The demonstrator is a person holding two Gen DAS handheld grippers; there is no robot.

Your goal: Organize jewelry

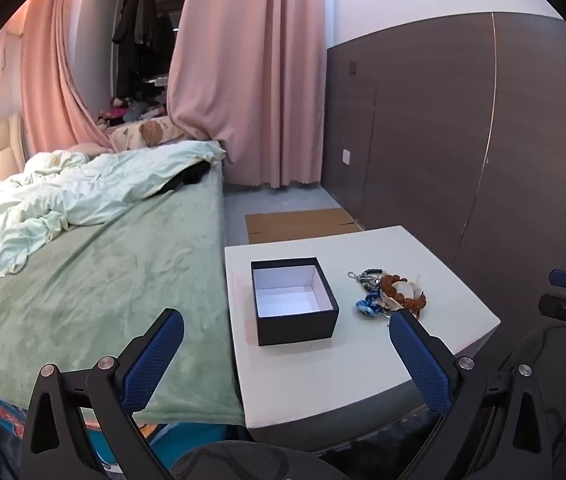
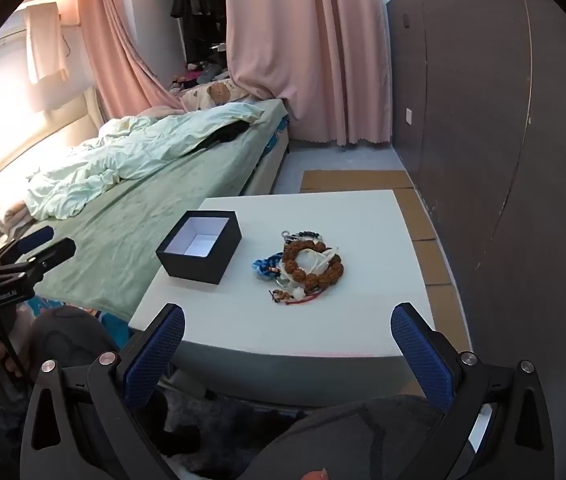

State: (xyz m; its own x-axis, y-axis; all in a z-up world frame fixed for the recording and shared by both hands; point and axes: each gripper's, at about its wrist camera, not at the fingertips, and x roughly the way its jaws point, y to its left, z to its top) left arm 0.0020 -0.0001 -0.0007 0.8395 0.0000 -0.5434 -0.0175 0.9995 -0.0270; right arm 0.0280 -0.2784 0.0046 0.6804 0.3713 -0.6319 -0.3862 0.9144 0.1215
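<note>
A heap of bracelets (image 2: 306, 266) is seen on a white table (image 2: 347, 328), just right of an open black box (image 2: 199, 246). Both the left gripper (image 1: 286, 354) and right gripper (image 2: 288, 346) are held wide open and empty, short of the heap, which perhaps includes a shell.

Both grippers tilt downward, side by side. L gripper (image 1: 286, 334) has jaws spread wide, nothing btwn them. R gripper (image 2: 288, 326) same: jaws wide apart, empty.
</note>
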